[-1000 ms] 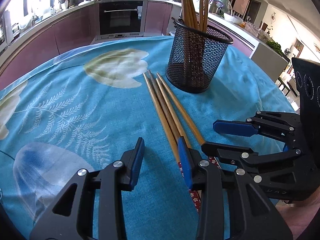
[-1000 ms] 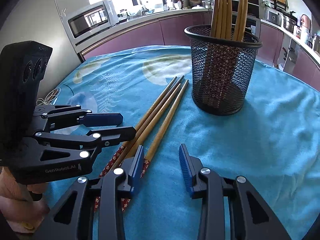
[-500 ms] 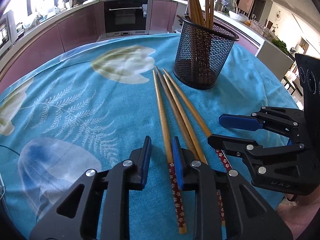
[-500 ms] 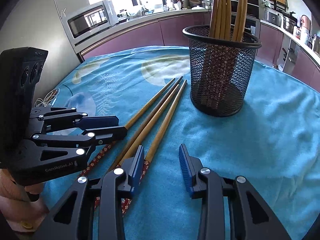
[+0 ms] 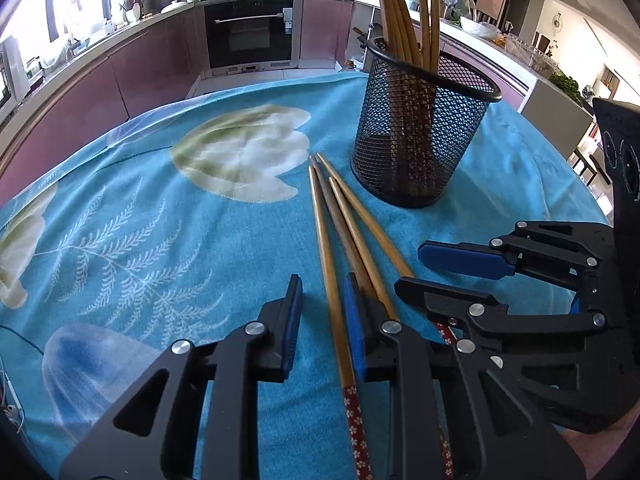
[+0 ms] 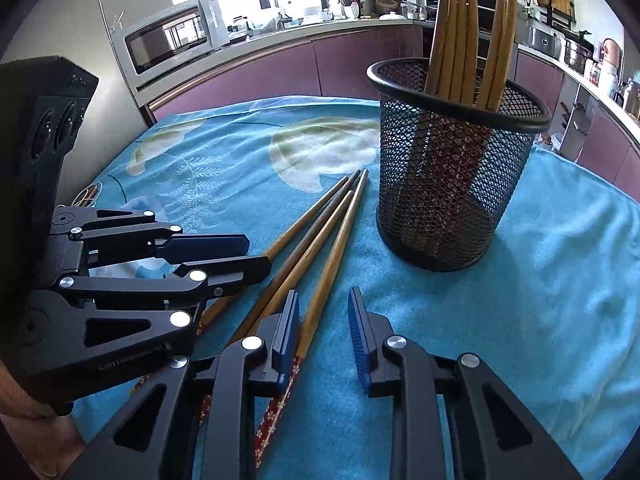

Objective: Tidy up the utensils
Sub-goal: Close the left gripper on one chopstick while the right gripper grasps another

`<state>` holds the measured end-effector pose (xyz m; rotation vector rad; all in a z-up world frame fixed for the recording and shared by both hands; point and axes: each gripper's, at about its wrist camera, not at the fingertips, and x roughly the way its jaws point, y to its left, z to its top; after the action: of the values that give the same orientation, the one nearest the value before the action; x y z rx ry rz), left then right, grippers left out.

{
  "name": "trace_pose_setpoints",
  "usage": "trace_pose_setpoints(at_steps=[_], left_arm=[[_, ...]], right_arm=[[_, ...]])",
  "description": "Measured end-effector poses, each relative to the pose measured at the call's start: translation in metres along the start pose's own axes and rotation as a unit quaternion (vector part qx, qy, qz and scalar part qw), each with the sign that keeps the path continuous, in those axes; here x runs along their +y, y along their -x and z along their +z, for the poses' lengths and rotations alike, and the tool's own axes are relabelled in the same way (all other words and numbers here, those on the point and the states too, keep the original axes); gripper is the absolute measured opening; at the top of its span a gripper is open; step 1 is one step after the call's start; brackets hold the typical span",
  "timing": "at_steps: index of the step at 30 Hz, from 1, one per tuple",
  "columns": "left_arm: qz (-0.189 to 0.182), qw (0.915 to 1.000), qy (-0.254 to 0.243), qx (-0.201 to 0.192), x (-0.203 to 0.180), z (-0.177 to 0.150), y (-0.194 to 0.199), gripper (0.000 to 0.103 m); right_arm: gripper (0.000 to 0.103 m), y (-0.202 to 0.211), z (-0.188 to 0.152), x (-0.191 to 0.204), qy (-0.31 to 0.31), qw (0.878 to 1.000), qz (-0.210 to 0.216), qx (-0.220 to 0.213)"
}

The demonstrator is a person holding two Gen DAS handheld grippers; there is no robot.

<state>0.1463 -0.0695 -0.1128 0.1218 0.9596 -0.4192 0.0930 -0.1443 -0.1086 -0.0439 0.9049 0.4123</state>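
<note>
Several bamboo chopsticks with red flowered ends lie side by side on the blue tablecloth (image 5: 160, 240). My left gripper (image 5: 323, 320) straddles the leftmost chopstick (image 5: 324, 240); the stick lies close to the right pad, with a gap on the other side. My right gripper (image 6: 323, 330) has its jaws closing around the rightmost chopstick (image 6: 336, 256), which lies beside the left pad, clear of the right one. Each gripper shows in the other's view: the right gripper (image 5: 412, 268) and the left gripper (image 6: 256, 254). Behind stands a black mesh cup (image 5: 416, 140) (image 6: 448, 184) holding several upright chopsticks (image 6: 460, 32).
The cloth-covered table drops off at its far edge (image 5: 240, 88). Beyond it are pink kitchen cabinets, an oven (image 5: 248, 32) and a microwave (image 6: 172, 36). A person's hand (image 6: 24, 400) holds the left gripper. Blue cloth lies bare right of the cup (image 6: 560, 280).
Both pairs of jaws have narrowed. The left gripper shifted so that the leftmost chopstick, now parted from the others, lies between its fingers. The rightmost chopstick now lies between the right gripper's fingers.
</note>
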Motion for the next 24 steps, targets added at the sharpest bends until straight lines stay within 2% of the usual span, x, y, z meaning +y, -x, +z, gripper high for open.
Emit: trace_pose_setpoints(at_steps=[9, 15, 24], left_arm=[[0.012, 0.9999, -0.001, -0.002, -0.004, 0.01, -0.009, 0.019], [0.009, 0.9999, 0.012, -0.004, -0.004, 0.011, -0.011, 0.009], [-0.001, 0.9992, 0.04, -0.008, 0.001, 0.008, -0.006, 0.008]], right_arm=[[0.011, -0.007, 0.007, -0.006, -0.012, 1.0, 0.0, -0.002], [0.008, -0.005, 0.005, -0.012, -0.028, 1.0, 0.011, -0.004], [0.006, 0.006, 0.001, -0.021, -0.044, 0.999, 0.027, -0.009]])
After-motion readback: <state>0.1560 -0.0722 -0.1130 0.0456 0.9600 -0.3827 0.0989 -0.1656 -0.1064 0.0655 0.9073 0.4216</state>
